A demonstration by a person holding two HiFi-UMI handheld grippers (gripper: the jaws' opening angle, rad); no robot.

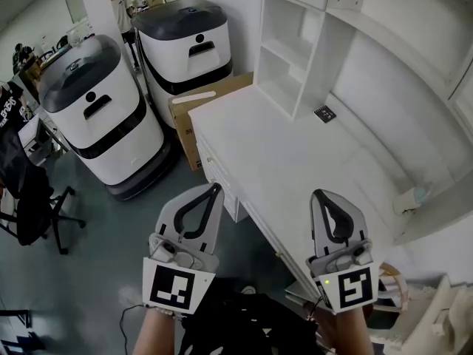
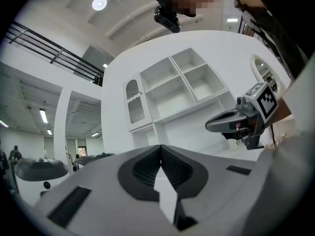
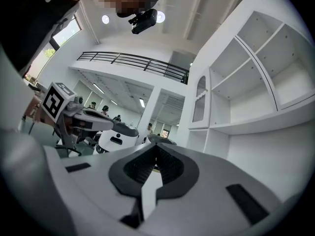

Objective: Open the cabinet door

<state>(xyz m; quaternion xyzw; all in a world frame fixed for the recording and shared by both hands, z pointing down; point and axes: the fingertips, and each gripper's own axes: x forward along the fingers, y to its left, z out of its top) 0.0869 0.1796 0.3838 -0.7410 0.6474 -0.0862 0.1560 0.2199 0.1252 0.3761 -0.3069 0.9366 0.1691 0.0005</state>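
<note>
Head view, left gripper [image 1: 212, 193]: I hold it low over the floor beside the desk's front edge, its jaws pressed together.
Head view, right gripper [image 1: 323, 198]: it sits over the near edge of the white desk [image 1: 295, 161], jaws likewise together with nothing in them.
Head view, desk: a white shelf unit [image 1: 284, 58] stands at its far end, and a small black item [image 1: 325, 113] lies on the top near it.
Head view, surroundings: a cardboard box [image 1: 199, 98] touches the desk's far end, two white machines [image 1: 96, 109] stand beyond it, and an office chair [image 1: 37, 205] is at the left edge.
Left gripper view, jaws: the left gripper [image 2: 160, 154] shows its ribbed pads meeting in one line, holding nothing.
Left gripper view, cabinet door [image 2: 135, 102]: I see it shut, with an arched pane, at the left end of the open shelves [image 2: 182, 82], well apart from my jaws.
Left gripper view, other tool: the right gripper [image 2: 208, 126] hangs level at the right.
Right gripper view, jaws: the right gripper [image 3: 156, 152] is fully together and empty.
Right gripper view, cabinet door [image 3: 199, 106]: shut, ahead and above the jaw tips, not touched.
</note>
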